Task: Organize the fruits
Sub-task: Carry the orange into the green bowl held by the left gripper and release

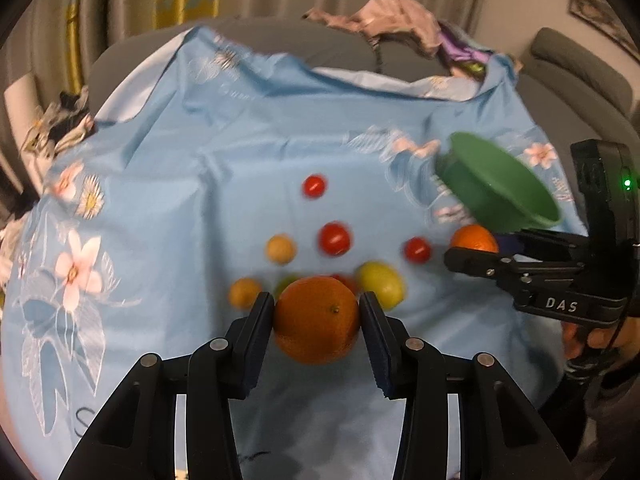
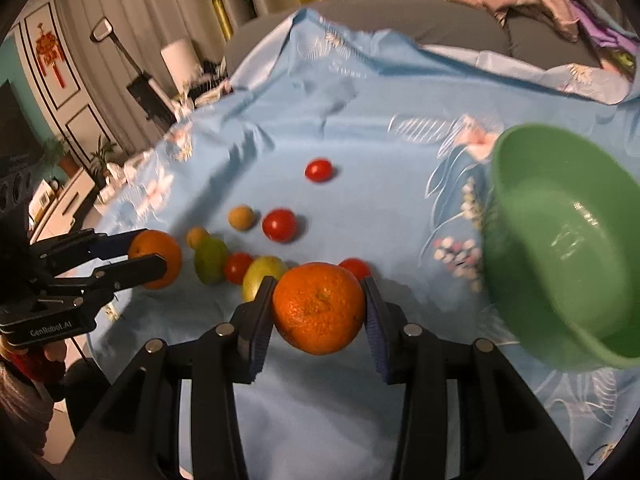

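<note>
Both tongs, left (image 1: 318, 314) and right (image 2: 319, 308), each clamp a round, dimpled orange (image 1: 316, 320) (image 2: 319, 307) between ribbed dark pads above the smooth blue flowered cloth (image 1: 192, 184), with glossy red tomatoes (image 1: 335, 238) and a tilted green plastic bowl (image 2: 560, 248) beyond.

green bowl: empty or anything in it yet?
Empty. The green bowl shows only bare, glossy interior in the right wrist view; both oranges sit in the grippers, the rest on the cloth.
</note>
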A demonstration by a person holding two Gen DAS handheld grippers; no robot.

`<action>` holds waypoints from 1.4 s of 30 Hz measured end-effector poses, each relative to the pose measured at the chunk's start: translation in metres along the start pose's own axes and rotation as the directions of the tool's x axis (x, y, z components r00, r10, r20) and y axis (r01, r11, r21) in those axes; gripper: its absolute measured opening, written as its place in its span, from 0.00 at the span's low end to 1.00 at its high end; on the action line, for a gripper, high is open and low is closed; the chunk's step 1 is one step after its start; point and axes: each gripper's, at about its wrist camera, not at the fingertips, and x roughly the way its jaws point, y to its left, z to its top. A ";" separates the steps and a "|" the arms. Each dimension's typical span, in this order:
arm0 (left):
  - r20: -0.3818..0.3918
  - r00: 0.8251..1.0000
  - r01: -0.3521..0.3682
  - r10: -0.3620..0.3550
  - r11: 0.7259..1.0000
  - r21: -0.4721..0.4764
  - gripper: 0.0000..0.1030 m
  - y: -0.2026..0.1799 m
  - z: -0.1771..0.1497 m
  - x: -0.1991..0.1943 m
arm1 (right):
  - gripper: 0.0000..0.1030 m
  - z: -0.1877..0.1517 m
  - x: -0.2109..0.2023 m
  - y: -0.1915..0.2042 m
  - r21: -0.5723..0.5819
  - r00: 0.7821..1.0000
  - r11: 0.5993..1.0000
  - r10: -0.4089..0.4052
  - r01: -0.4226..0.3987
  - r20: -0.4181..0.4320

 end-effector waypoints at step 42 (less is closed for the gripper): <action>0.052 0.983 0.158 -0.177 0.954 0.255 0.59 -0.139 0.085 0.038 | 0.55 -0.027 -0.108 -0.122 0.259 0.945 0.940 -0.272 0.222 0.180</action>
